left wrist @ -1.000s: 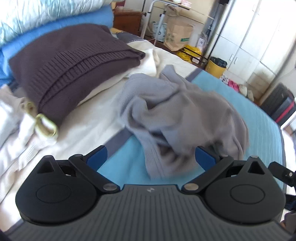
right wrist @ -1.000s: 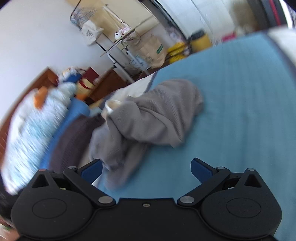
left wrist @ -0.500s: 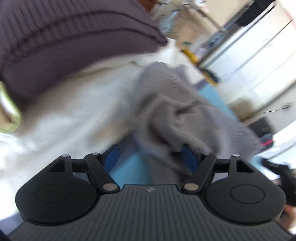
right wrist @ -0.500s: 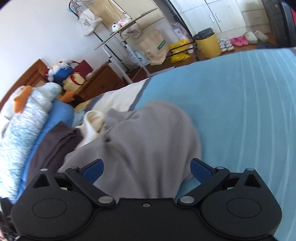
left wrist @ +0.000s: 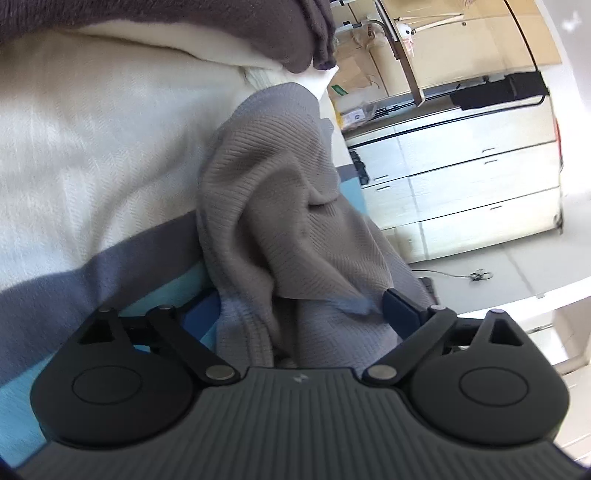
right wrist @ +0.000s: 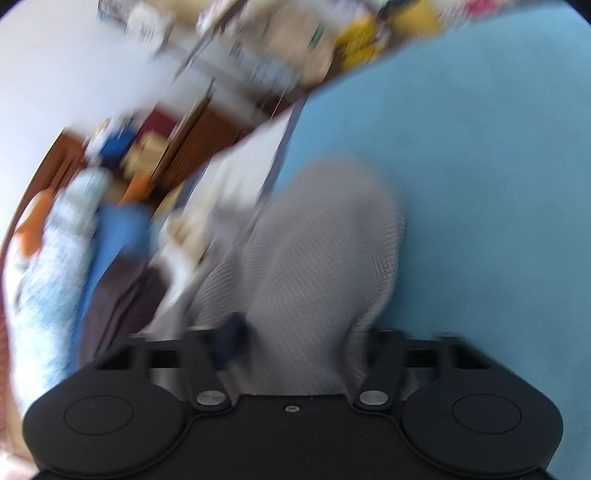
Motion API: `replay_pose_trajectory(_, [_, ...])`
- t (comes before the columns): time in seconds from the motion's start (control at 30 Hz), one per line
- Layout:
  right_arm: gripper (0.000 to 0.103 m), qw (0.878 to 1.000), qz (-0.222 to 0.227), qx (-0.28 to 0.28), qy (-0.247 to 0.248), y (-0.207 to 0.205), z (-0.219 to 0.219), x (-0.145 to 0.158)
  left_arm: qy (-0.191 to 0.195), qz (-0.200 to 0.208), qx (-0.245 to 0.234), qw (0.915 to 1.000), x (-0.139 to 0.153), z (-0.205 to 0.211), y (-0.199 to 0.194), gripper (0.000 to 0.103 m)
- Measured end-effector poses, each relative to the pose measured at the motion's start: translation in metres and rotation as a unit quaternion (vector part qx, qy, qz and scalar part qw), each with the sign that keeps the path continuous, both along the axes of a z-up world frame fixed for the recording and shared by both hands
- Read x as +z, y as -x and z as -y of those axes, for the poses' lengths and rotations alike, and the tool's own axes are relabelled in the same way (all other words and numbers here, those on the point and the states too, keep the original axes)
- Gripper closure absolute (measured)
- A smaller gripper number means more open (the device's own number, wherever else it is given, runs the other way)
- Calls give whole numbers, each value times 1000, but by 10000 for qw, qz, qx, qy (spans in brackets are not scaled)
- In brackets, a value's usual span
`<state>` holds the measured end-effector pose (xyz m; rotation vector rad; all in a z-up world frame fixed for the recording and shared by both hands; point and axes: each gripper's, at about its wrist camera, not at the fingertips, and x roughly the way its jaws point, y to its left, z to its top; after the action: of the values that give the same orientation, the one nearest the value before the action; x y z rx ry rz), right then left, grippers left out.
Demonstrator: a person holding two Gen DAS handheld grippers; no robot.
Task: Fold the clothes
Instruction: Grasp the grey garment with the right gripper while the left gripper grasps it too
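Observation:
A crumpled grey knit sweater [left wrist: 280, 192] lies on the bed, across the border of a white blanket [left wrist: 92, 129] and the blue bedcover [right wrist: 480, 184]. My left gripper [left wrist: 303, 310] is open, down at the sweater's near edge, with folds of the knit bunched between its blue pads [left wrist: 397, 308]; the left pad is partly hidden by cloth. In the blurred right wrist view the grey sweater [right wrist: 314, 258] fills the middle. My right gripper [right wrist: 299, 336] has its fingers drawn in on a thick bunch of it, and cloth covers the right finger.
A folded dark brown sweater [left wrist: 184, 22] rests on the white blanket at the top left. A pale quilt and a blue blanket [right wrist: 48, 277] are piled on the left. White drawers [left wrist: 461, 177] and the floor lie beyond the bed's far edge.
Both grippers have come down and forward onto the grey sweater. The right fingers have gone from wide open to drawn in on the cloth. The left has stayed open.

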<state>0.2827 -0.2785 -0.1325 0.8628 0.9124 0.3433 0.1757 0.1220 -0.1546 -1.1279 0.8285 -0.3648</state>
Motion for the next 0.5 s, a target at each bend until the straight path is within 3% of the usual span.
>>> replay_pose_trajectory(0.03, [58, 9997, -52, 48, -231, 1, -7, -4, 110, 8, -39, 9999, -1, 0, -2, 8])
replay_pose_trajectory(0.13, [61, 9992, 8, 323, -240, 10, -26, 1, 427, 24, -230, 9988, -6, 4, -8, 13])
replay_pose_trajectory(0.2, [62, 9984, 48, 507, -247, 16, -38, 4, 952, -192, -298, 9948, -18, 7, -11, 25])
replay_pose_trajectory(0.27, [63, 9973, 88, 691, -253, 22, -51, 7, 1409, -385, -332, 9887, -28, 10, -14, 29])
replay_pose_trajectory(0.5, [64, 9924, 132, 1218, -147, 42, -80, 22, 748, 119, -646, 9950, 11, 37, -10, 33])
